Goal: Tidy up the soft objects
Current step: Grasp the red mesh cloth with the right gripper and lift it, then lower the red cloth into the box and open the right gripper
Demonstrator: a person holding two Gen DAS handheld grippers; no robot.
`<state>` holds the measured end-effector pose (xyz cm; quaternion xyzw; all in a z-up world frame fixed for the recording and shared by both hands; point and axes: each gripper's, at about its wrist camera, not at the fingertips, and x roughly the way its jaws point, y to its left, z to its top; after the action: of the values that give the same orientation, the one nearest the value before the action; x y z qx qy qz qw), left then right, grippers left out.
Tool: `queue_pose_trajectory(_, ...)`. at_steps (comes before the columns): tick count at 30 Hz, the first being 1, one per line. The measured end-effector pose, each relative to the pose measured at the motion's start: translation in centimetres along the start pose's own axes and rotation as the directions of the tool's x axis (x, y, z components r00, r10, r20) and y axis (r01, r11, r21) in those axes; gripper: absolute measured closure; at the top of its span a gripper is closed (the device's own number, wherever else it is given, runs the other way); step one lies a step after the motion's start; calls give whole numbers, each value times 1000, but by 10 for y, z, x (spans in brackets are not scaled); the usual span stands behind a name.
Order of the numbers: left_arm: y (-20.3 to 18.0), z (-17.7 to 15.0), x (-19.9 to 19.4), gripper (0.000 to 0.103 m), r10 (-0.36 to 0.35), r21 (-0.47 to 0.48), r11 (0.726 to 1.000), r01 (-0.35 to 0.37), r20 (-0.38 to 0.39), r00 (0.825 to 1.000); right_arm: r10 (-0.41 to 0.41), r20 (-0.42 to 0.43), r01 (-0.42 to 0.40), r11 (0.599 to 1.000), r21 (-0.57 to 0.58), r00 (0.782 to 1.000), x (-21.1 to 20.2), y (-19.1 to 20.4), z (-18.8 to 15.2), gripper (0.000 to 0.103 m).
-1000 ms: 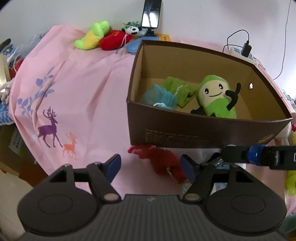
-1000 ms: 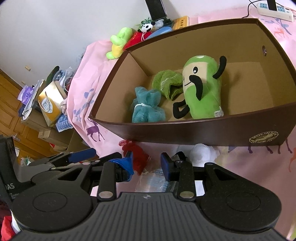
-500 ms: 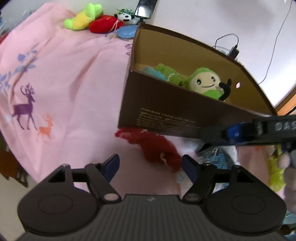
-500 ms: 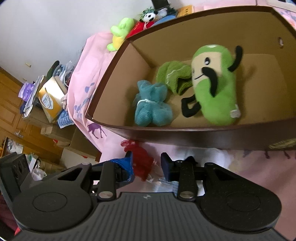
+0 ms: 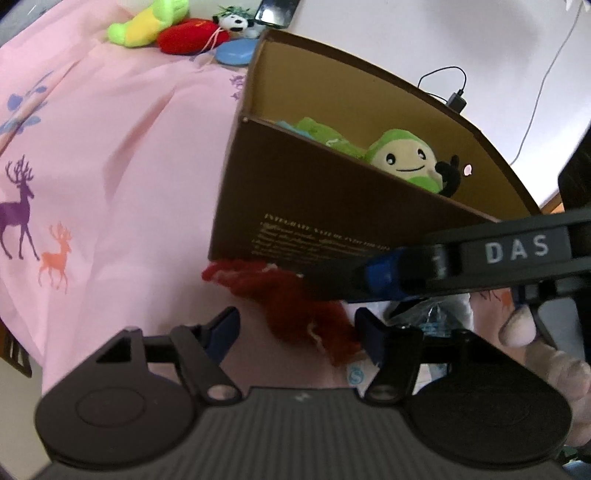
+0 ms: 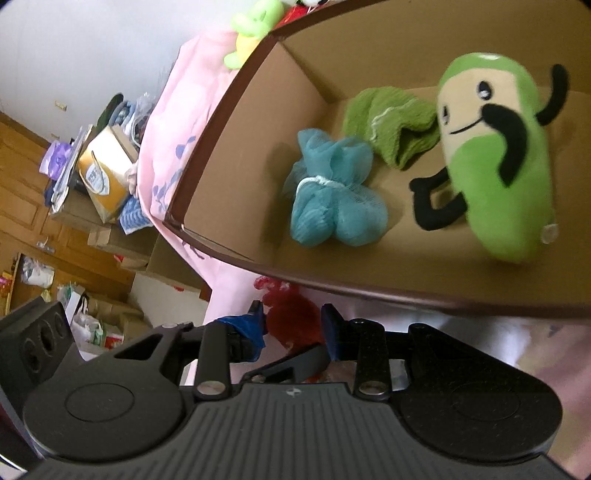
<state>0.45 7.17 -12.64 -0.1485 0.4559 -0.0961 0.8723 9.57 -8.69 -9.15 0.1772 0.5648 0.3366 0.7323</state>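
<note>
Soft objects lie in and around one brown cardboard box (image 5: pixel 314 206) on the pink deer-print cloth (image 5: pixel 110 147). In the left wrist view, one red fuzzy piece (image 5: pixel 295 299) lies on the cloth just in front of the box's near wall, between the spread tips of the left gripper (image 5: pixel 295 326), whose fingers (image 5: pixel 221 326) stand wide apart and hold nothing. Over the wall only the head of one green plush (image 5: pixel 404 160) shows, with slivers of green and teal fabric beside it. Beyond the box sit one yellow-green plush (image 5: pixel 144 22), one red plush (image 5: pixel 188 33), one small panda (image 5: pixel 232 24) and one blue disc (image 5: pixel 234 55). The other tool crosses the right side, lettered "DAS", covering part of the red piece and a crinkly plastic packet (image 5: pixel 428 317) that is hard to make out.

In the right wrist view, three things rest on the box (image 6: pixel 236 140) floor: one teal mesh pouf (image 6: pixel 334 188), one green cloth (image 6: pixel 391 122) touching the green plush (image 6: pixel 495 158). The right gripper (image 6: pixel 291 323) hovers over the near rim, fingers (image 6: pixel 332 328) parted and empty, with the red fuzzy piece (image 6: pixel 291 314) seen between them below, partly hidden by the rim. Left of the bed is clutter, too small to count.
</note>
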Motion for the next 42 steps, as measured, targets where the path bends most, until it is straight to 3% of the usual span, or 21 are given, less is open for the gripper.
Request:
queue_pose_trajectory(4,3,3,2,41,-18,0,1000,18,0,1000,-19,-17,19,1000,-24,1000,9,4,0,85)
queue_pose_trajectory(6,2,4,5,53,-21,22,1000,21,-1,1000,-30,-24,29,999,-29,999,13,4,0,84)
queue_pose_trajectory(9,-2,4,7,63,-26,54,998,26,-9,1000,-37,-41,36,999,-26,998,21,3,0,81)
queue_pose_trajectory(15,2,2,1,71,-36,45,998,36,0,999,-31,-45,29,998,-49,998,22,8,1,84)
queue_pose_trajectory(26,-4,2,-42,72,-22,61,998,16,92,996,44,43,-33,977,-213,998,1,34,-4,87)
queue_pose_trajectory(32,-17,1,-70,72,-12,95,995,-2,144,990,104,80,-83,969,-232,991,-17,38,-6,87)
queue_pose_trajectory(42,-59,19,-101,73,-32,240,970,-26,235,971,170,249,-112,966,-233,953,-62,41,-8,87)
